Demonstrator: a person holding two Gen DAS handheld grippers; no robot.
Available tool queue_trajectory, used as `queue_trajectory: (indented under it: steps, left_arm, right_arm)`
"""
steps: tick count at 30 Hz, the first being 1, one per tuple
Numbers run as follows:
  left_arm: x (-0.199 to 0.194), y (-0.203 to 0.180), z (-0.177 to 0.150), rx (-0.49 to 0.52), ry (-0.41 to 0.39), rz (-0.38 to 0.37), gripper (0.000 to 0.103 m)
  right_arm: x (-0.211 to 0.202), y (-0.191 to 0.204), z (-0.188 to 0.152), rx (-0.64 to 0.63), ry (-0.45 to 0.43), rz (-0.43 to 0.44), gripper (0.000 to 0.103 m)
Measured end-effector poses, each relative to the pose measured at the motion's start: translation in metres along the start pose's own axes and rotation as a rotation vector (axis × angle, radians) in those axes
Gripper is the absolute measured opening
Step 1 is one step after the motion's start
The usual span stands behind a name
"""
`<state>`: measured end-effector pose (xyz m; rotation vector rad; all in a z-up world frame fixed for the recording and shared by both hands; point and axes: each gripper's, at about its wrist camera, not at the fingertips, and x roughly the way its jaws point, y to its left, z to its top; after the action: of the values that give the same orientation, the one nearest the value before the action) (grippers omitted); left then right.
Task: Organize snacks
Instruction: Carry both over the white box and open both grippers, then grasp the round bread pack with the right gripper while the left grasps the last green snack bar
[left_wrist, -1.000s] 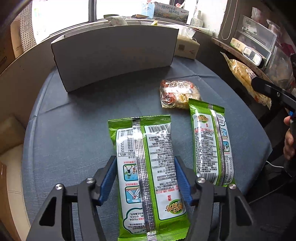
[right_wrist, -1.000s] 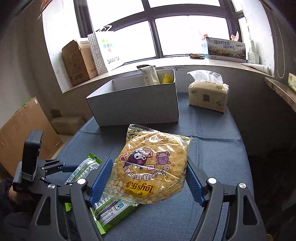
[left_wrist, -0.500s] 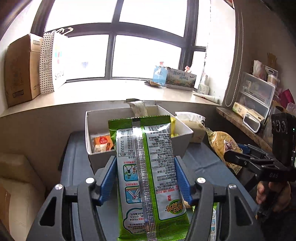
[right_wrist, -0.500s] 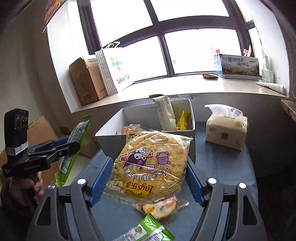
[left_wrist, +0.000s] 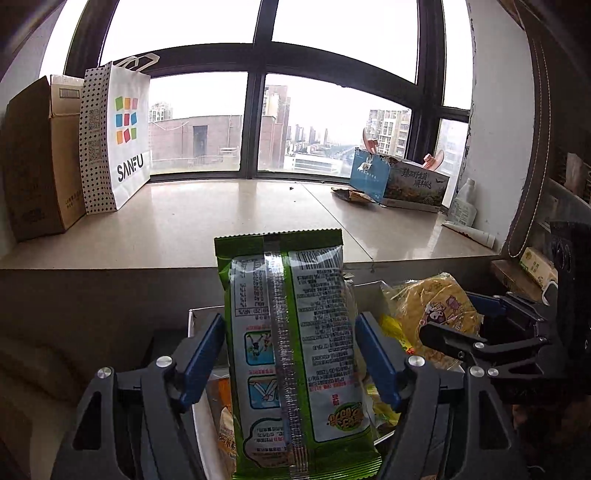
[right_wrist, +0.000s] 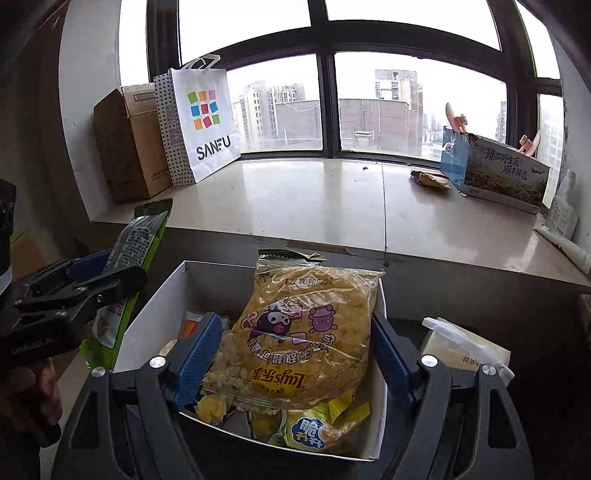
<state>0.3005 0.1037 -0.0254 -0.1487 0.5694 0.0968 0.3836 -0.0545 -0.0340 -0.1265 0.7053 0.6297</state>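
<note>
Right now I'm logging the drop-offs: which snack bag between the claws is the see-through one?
The yellow Lay's chip bag between the right claw's opening jaws, over the white box. The left claw's green packet is opaque.

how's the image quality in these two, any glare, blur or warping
Left wrist view: the bright window leaves the low wall under the sill dark, the frame bends like a barrel, the green snack pack is sharp with glare along its seam. Right wrist view: same backlight and curved window bars, shiny highlights on the chips bag, the white box evenly lit, no motion blur.
</note>
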Motion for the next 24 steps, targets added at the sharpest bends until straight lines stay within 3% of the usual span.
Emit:
queue_trajectory:
  steps: [1, 4, 10, 14, 19, 24]
  left_arm:
    - [0.007, 0.002, 0.0, -0.014, 0.019, 0.019, 0.103]
    - [0.017, 0.01, -0.005, -0.055, 0.082, 0.019, 0.103]
    - [0.003, 0.005, -0.021, -0.029, 0.067, 0.006, 0.103]
    - [-0.02, -0.001, -0.03, -0.03, 0.057, -0.04, 0.103]
    - [-0.063, -0.015, -0.051, -0.008, 0.025, -0.177, 0.103]
    - [-0.11, -0.034, -0.092, 0.047, 0.006, -0.195, 0.103]
  right_arm:
    - [0.007, -0.001, 0.001, 0.005, 0.027, -0.024, 0.102]
    - [0.013, -0.003, -0.003, -0.007, 0.042, -0.099, 0.103]
    - [0.001, -0.003, -0.02, -0.022, 0.029, -0.084, 0.103]
    - [-0.024, 0.001, -0.03, 0.001, -0.013, -0.037, 0.103]
    - [-0.066, 0.017, -0.053, -0.035, -0.059, -0.025, 0.103]
    - [-0.114, 0.031, -0.099, -0.043, -0.102, 0.004, 0.103]
